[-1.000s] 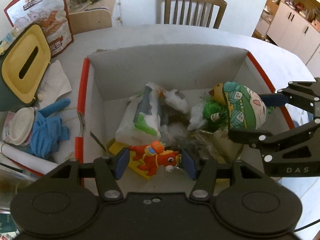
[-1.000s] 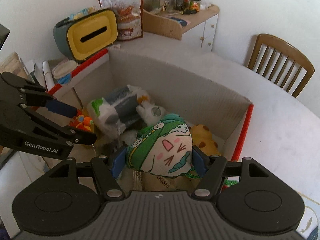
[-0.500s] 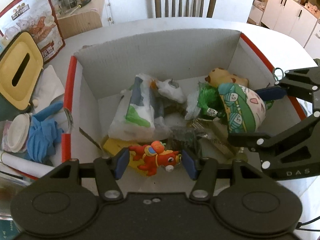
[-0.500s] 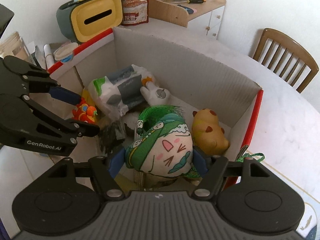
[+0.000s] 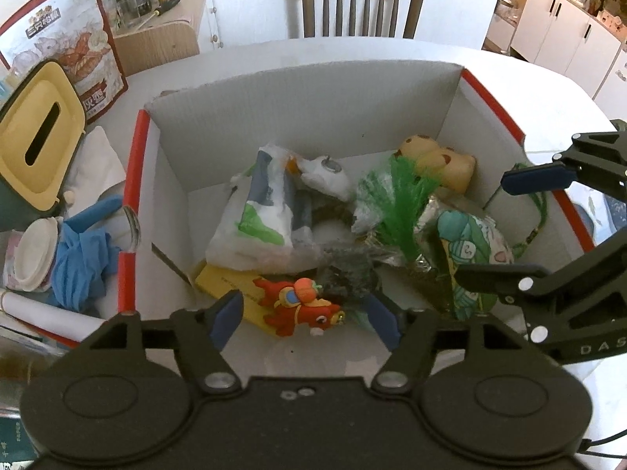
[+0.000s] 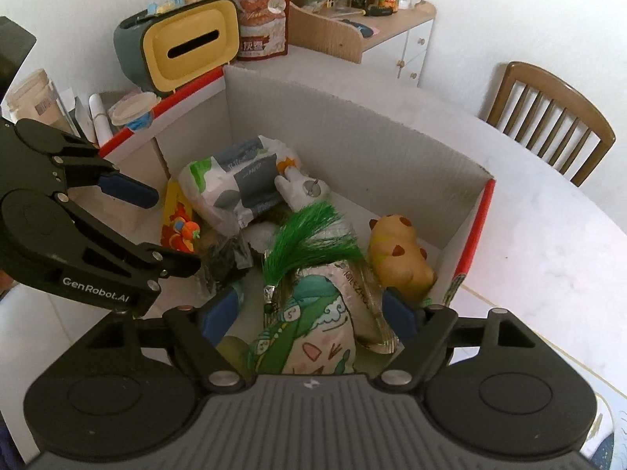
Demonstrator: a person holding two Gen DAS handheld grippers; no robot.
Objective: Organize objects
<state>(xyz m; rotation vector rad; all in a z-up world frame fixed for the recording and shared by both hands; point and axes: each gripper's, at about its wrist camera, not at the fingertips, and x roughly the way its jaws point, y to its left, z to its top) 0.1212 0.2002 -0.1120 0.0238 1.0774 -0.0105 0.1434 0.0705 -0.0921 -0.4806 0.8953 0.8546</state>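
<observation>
A: Where is the horse (image 5: 301, 305)?
B: Lying in the box (image 5: 309, 105), at its near side, partly on a yellow card (image 5: 227, 284). The left tongs (image 5: 305, 319) hang over it, blue pads spread wide, touching nothing.

A: And the pouch (image 6: 309, 337)?
B: Also in the box, on its right side, resting against a silver wrapper (image 6: 354, 286). The right tongs (image 6: 313, 313) stand just above it, jaws wide apart, one pad on either side of the pouch and neither closing on it. I cannot tell whether a pad brushes it.

A: What else is in there?
B: A green tassel (image 6: 313, 235) just beyond the pouch, a tan animal toy (image 6: 399, 254) towards the far right corner, a tissue pack (image 5: 266, 215) in the middle, and a small white toy (image 5: 325, 172) behind that.

A: Outside the box?
B: It stands on a white table (image 6: 548, 235). To its left are blue gloves (image 5: 78, 262), a lidded cup (image 5: 29, 254) and a yellow-fronted tissue holder (image 5: 39, 133), with a printed bag (image 5: 74, 47) behind. A wooden chair (image 5: 362, 4) stands at the far edge of the table.
</observation>
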